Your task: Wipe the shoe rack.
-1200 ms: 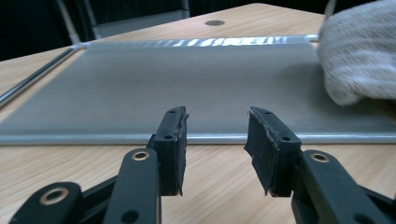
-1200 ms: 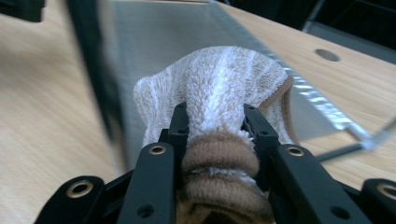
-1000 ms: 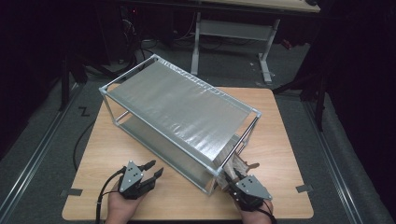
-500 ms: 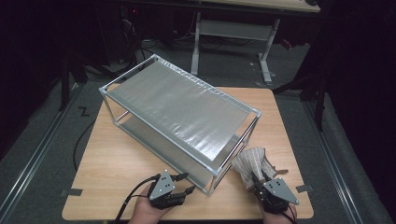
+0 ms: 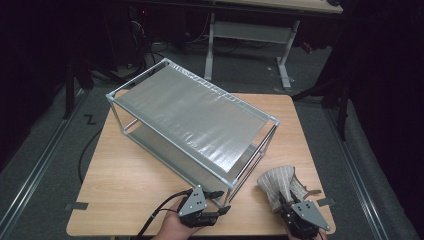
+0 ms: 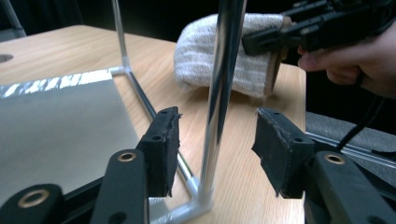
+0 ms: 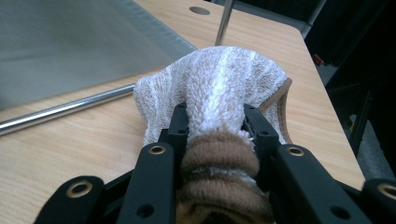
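A fuzzy white and beige slipper [image 5: 276,182] [image 7: 224,79] [image 6: 196,56] lies on the wooden table [image 5: 130,175] just right of the metal shelf rack [image 5: 195,110]. My right gripper [image 5: 285,201] [image 7: 217,121] [image 6: 280,35] is shut on the slipper's heel end. My left gripper [image 5: 222,201] [image 6: 217,135] sits at the rack's near corner. That corner's upright post [image 6: 224,70] [image 5: 230,187] stands between the jaws without touching either pad. The left jaws have just been closing around this post.
The rack has a silver top sheet and a lower shelf [image 6: 56,121], and takes up the table's middle. Bare tabletop lies at the front left. A desk frame [image 5: 250,35] stands on the floor behind. Cables [image 5: 150,220] trail from the grippers.
My left gripper slid right along the table's front edge to the rack's near corner. My right gripper drew the slipper away from the rack, rightward and toward me.
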Action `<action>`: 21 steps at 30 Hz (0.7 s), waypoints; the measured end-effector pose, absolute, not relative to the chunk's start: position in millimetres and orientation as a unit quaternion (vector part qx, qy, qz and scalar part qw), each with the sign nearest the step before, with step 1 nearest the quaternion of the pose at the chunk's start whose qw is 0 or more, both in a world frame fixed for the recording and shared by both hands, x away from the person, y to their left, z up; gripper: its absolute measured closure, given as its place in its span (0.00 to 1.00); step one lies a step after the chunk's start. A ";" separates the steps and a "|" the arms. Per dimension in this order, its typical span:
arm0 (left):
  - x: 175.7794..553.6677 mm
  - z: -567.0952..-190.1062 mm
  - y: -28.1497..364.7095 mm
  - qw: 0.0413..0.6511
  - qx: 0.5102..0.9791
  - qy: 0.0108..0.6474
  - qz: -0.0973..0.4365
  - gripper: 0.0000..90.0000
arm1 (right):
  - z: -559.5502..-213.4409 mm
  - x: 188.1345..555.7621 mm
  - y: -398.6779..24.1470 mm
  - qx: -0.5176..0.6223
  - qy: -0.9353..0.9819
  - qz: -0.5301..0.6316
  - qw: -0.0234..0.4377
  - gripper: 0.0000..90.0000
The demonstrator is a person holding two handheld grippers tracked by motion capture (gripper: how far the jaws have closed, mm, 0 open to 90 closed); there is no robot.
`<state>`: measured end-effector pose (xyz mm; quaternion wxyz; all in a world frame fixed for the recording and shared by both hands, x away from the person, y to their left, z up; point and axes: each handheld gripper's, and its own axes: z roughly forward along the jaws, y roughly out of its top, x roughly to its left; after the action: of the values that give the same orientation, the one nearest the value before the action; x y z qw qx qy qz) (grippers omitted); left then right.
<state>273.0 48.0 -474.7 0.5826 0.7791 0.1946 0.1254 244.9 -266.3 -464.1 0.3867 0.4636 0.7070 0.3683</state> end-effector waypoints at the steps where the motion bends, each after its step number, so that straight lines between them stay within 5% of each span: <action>1: 273.4 -473.8 47.2 0.584 0.778 0.194 0.126 0.59 | -464.5 243.6 -267.1 0.467 0.706 0.367 0.386 0.77; 9: 277.4 -466.7 39.8 0.601 0.765 0.189 0.133 0.74 | -465.3 235.9 -272.4 0.473 0.702 0.363 0.389 0.77; 13: 274.7 -465.0 40.1 0.593 0.770 0.185 0.148 0.89 | -465.7 235.8 -271.9 0.472 0.703 0.364 0.388 0.77; 21: 265.2 -465.4 49.9 0.591 0.770 0.185 0.152 0.89 | -460.8 243.6 -259.4 0.449 0.704 0.384 0.393 0.77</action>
<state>265.2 49.9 -465.4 0.5912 0.7701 0.1851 0.1525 243.6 -259.4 -460.8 0.3926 0.4494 0.7044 0.3843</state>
